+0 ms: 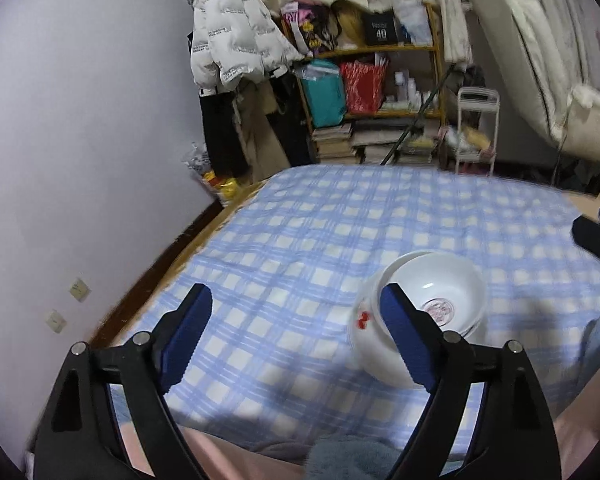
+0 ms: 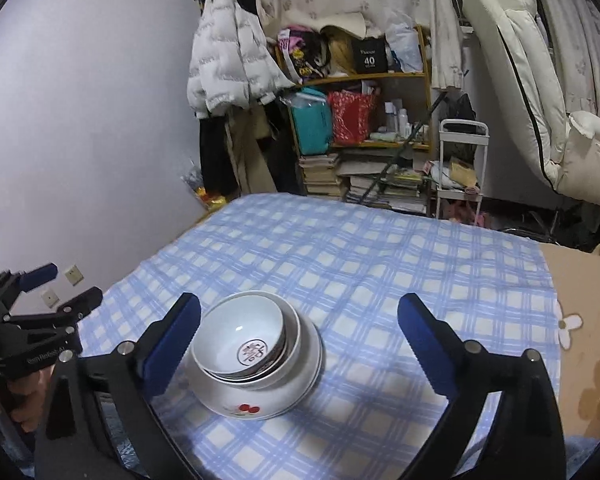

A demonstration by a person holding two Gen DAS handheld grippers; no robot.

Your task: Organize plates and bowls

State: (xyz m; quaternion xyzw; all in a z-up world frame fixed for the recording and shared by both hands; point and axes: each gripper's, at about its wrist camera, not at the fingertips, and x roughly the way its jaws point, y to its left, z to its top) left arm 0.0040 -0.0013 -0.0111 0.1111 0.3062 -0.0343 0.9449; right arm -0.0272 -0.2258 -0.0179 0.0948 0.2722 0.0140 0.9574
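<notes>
A stack of white ceramic bowls [image 2: 256, 356] sat on a bed covered with a blue-and-white checked cloth [image 2: 380, 264], in the near half of the bed and closer to its left edge than its right. The top bowl, smallest of the set [image 2: 240, 338], showed a round red emblem on its inner base and was nested inside a wider white bowl [image 2: 292, 344]; both rested in a broad white bowl with red cherries painted on its side [image 2: 252, 400].

The right gripper [image 2: 299, 320] hovered above the near edge of the bed, its blue-padded jaws spread wide and holding nothing. Its left pad lay just beside the stack in the right wrist view, though contact could not be judged.

The left gripper [image 1: 296, 308] stood nearer the bed's left edge, its jaws likewise parted wide and empty. In the blurred left wrist view its right pad overlapped the bowls' rim, while the stack lay outside the gap between the jaws, off to the right.

Beyond the far edge of the bed stood a wooden shelf crowded with bags and books [image 2: 360, 120], with a white puffer jacket [image 2: 228, 64] hanging beside it against a pale wall [image 2: 80, 100].
</notes>
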